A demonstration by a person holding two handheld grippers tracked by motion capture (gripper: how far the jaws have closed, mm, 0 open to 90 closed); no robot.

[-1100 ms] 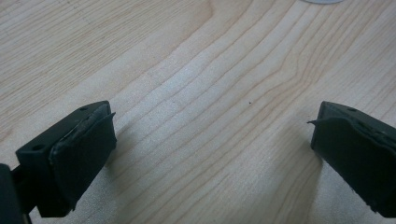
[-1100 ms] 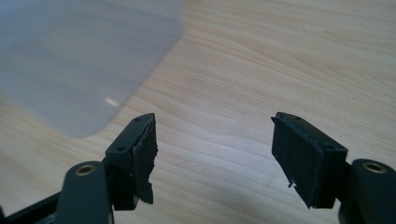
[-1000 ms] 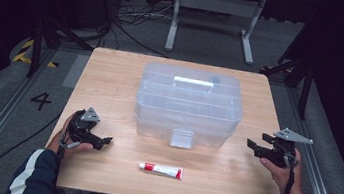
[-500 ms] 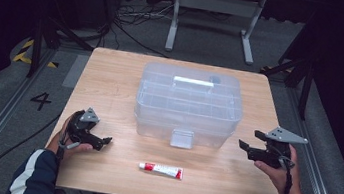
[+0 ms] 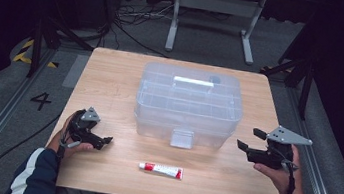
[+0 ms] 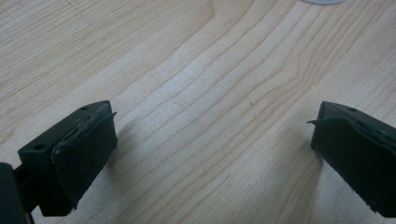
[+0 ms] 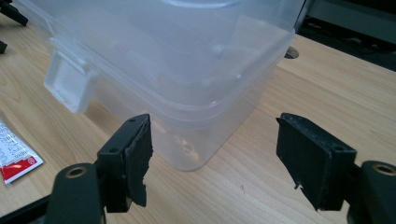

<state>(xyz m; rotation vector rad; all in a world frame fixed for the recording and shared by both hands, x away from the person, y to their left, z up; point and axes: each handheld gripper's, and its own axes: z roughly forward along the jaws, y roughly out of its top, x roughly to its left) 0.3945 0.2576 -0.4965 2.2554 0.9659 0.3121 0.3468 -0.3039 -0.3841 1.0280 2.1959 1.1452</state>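
Observation:
A clear plastic box [image 5: 187,101] with a closed lid and a front latch [image 5: 182,138] stands in the middle of the wooden table [image 5: 112,79]. A small white and red tube [image 5: 160,169] lies in front of it. My left gripper [image 5: 105,141] rests on the table at the left, held in a hand, jaws open over bare wood [image 6: 210,140]. My right gripper [image 5: 250,139] hovers off the box's right front corner, open and holding nothing. In the right gripper view its jaws [image 7: 215,154] point at that corner of the box [image 7: 187,70], with the tube [image 7: 14,156] at the far left.
A metal stand [image 5: 214,12] and cables lie on the dark floor beyond the table. A rail runs along the floor on each side. Bare wood lies to the left of the box and along the front edge.
The right gripper has lifted off the table and shifted a little left toward the box's corner. The left gripper, the box and the tube have stayed put.

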